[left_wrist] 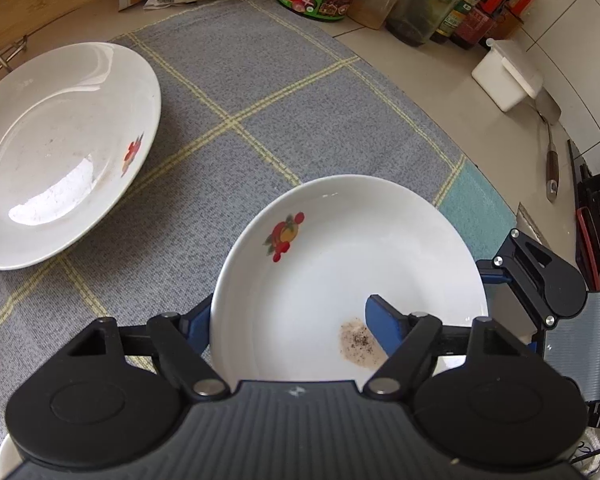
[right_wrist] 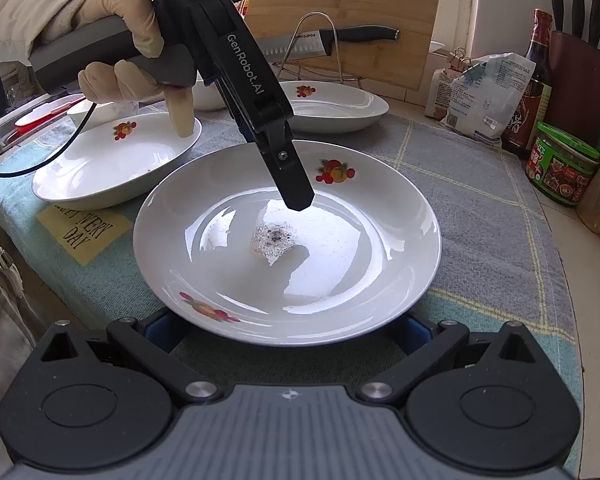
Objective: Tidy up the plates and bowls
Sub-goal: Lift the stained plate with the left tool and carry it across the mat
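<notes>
Fingers [left_wrist: 380, 328] of the left gripper [left_wrist: 288, 320] are seen spread across the near wall of the soiled plate [left_wrist: 348, 272]: one blue pad is held over the plate's floor beside a speckled residue [left_wrist: 358, 346], the other is tucked outside and below the rim, and no clamping of the porcelain is shown, so the grip is judged as not yet made. The right gripper [right_wrist: 290, 332] is parked at the opposite edge of the same plate, its fingers splayed wide to either side beneath the rim, nothing pinched. The plate itself is set flat on the grey checked cloth [right_wrist: 480, 200], with a second plate [right_wrist: 116, 160] just beside it and a third plate [right_wrist: 332, 108] farther back near the wire rack [right_wrist: 320, 48]. Trouble could be caused by the shallow, glossy wall: if only a thin strip is caught, the plate may be levered out of the pads and dropped once lifted. Were it tipped, the residue could be shed onto the cloth. A swing toward the neighbouring plate could end in chipped rims, and the waiting right gripper could be struck.
</notes>
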Demonstrator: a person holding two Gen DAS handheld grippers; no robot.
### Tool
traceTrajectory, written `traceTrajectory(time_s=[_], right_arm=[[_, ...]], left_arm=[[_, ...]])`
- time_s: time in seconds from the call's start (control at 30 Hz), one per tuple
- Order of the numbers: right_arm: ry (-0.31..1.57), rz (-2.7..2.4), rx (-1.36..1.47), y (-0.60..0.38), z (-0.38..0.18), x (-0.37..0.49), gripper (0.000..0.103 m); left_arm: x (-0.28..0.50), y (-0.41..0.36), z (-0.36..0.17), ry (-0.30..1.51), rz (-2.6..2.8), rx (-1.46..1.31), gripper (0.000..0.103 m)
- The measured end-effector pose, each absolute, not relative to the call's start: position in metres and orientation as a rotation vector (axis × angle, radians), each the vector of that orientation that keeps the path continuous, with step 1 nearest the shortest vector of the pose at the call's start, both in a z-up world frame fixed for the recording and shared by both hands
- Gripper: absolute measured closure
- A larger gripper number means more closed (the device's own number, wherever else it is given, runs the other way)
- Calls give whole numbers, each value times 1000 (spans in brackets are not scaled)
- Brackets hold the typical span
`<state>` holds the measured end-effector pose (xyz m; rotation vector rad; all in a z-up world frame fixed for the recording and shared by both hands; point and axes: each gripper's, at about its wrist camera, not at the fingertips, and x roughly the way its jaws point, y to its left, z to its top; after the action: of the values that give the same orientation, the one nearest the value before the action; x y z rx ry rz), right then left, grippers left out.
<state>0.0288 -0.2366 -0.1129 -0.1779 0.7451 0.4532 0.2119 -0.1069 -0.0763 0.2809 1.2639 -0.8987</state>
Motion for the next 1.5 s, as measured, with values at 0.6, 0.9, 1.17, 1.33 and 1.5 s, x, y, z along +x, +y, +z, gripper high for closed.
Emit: traceTrajectory(time_s=[0.6, 0.9, 1.17, 1.33, 1.5], right_arm=[[802, 459, -197, -233, -108, 36, 0], [817, 463, -206, -235, -104, 38, 0], [805, 468, -230, -246, -94, 44, 0], [800, 472, -234, -253, -91, 51, 0], [801, 480, -231, -263, -90, 60, 0]], left_arm=[[208, -117, -77, 1272, -903, 363, 26], [207, -119, -72, 1262, -906, 357, 27], [213, -124, -62, 1236, -910, 340, 27], [220, -131, -59, 1226, -906, 336, 27], [227, -141, -59, 1221, -905, 331, 27]])
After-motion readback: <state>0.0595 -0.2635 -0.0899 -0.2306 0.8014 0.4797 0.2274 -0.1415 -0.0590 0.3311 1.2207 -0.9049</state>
